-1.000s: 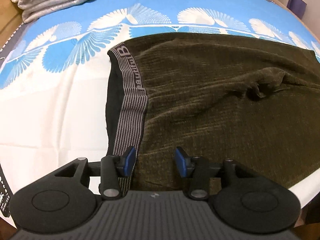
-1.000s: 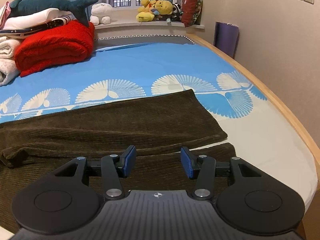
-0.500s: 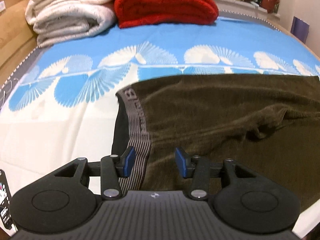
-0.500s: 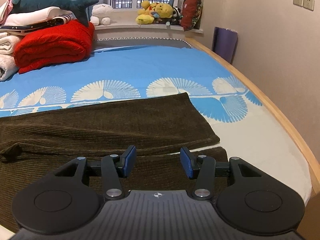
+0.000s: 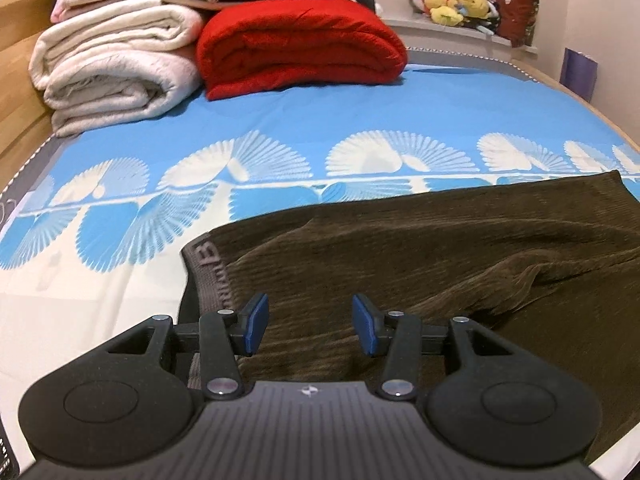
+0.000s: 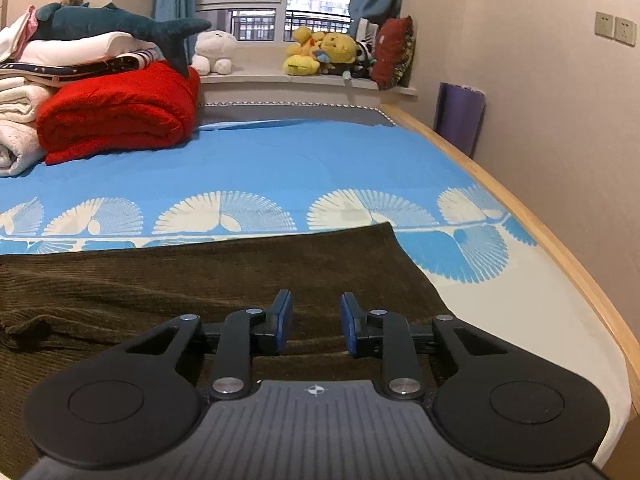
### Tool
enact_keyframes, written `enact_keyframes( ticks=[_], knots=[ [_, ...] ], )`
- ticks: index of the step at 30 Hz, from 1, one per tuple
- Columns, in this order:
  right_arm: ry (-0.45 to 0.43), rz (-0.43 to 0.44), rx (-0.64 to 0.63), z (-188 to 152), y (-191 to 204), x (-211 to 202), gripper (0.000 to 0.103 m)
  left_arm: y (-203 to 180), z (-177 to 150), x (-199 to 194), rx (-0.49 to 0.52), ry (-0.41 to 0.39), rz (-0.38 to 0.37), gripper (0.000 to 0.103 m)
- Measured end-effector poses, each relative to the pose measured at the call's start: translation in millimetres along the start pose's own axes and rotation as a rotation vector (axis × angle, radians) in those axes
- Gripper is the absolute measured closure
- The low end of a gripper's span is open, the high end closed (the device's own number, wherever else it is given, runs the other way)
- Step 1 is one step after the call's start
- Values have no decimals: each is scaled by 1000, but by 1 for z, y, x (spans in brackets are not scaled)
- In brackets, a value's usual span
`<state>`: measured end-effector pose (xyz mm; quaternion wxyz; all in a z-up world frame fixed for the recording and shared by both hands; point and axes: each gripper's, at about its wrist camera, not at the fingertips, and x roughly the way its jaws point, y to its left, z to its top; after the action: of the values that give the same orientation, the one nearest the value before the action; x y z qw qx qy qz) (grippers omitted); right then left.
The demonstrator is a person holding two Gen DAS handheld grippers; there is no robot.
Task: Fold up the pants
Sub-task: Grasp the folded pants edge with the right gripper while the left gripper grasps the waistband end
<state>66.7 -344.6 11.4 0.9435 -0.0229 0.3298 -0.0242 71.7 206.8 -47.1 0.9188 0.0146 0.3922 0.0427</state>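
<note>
Left gripper (image 5: 306, 322) half open over pants (image 5: 440, 248) waistband, gripping nothing; right gripper (image 6: 315, 326) closing, fabric contact unclear.

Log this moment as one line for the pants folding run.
stage: grabbing | pants: flat on bed | left claw: open at waistband | right claw: closing at leg end, not pinching

Bed (image 5: 360, 112): red blanket (image 5: 296, 44) at 12 o'clock, white blankets (image 5: 116, 64) at 10; plush toys (image 6: 320, 54) on windowsill.

left gripper (image 5: 308, 324): jaws apart, tilted downward | right gripper (image 6: 315, 322): jaws closing, narrower gap, tilted downward
</note>
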Motion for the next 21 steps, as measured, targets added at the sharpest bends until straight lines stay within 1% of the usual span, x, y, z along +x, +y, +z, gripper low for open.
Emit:
enact_keyframes(
  ticks=[3,6,10,12,13,14,15,16,17,18,19,20,21],
  knots=[
    [9,31,20,6,6,4,75,-12,6,3,16,-11,-12,52],
    [-7,31,12,10,15,6,75,-22,12,6,25,-19,-27,52],
    [-47,30,-16,14,28,7,75,-36,19,9,32,-27,-45,52],
    [-78,26,-3,17,30,7,75,-42,24,10,33,-32,-41,52],
    [-97,28,13,19,30,5,72,-43,26,11,28,-35,-40,52],
    [-113,30,30,21,29,5,70,-44,29,11,20,-34,-42,52],
    [-125,31,47,22,29,4,64,-44,31,12,4,-31,-47,52],
    [-132,33,63,24,28,3,60,-42,33,13,-16,-27,-55,49],
    [-134,38,77,25,27,4,59,-39,35,15,-41,-19,-65,47],
    [-130,45,88,25,27,4,59,-33,36,20,-75,2,-85,47],
    [-122,54,96,25,26,5,59,-28,37,27,-108,38,-104,48],
    [-117,59,95,26,27,6,59,-22,40,36,-134,88,-117,59],
    [-115,67,93,27,27,6,59,-17,42,44,-146,127,-107,70]
  ],
)
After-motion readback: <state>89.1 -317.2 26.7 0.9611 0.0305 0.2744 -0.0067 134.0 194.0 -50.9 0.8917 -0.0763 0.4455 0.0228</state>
